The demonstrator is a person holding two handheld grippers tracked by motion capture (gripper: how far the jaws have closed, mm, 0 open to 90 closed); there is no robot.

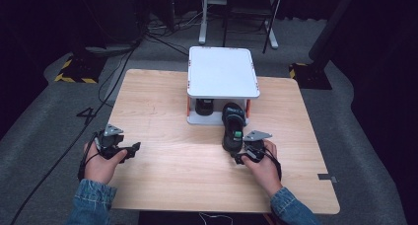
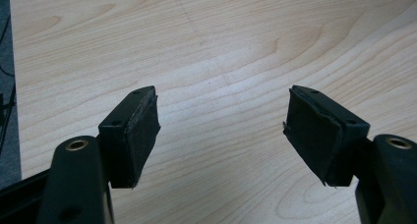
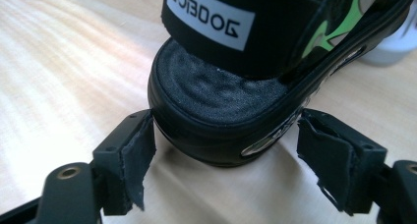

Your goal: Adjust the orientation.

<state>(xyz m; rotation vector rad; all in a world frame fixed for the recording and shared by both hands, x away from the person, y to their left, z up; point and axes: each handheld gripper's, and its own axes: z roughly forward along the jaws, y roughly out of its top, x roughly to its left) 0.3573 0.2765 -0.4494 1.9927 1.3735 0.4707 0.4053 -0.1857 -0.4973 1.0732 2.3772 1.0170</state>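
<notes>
Right gripper (image 1: pixel 242 157) at the heel of a black sandal (image 1: pixel 232 129), jaws spread around it.

The sandal lies on the wooden table (image 1: pixel 162 111), its toe reaching under the white two-tier stand (image 1: pixel 223 71), its heel toward the person. In the right gripper view the pads (image 3: pixel 139 155) flank the heel; the left one looks to be brushing the sole, though that is hard to tell. The left gripper (image 1: pixel 129 151), well left of the stand, hangs over bare wood with its jaws wide apart. A second dark shoe (image 1: pixel 204 106) sits under the stand.

Black sandal (image 3: pixel 231 62) with green accents, white label (image 3: pixel 210 18)
</notes>
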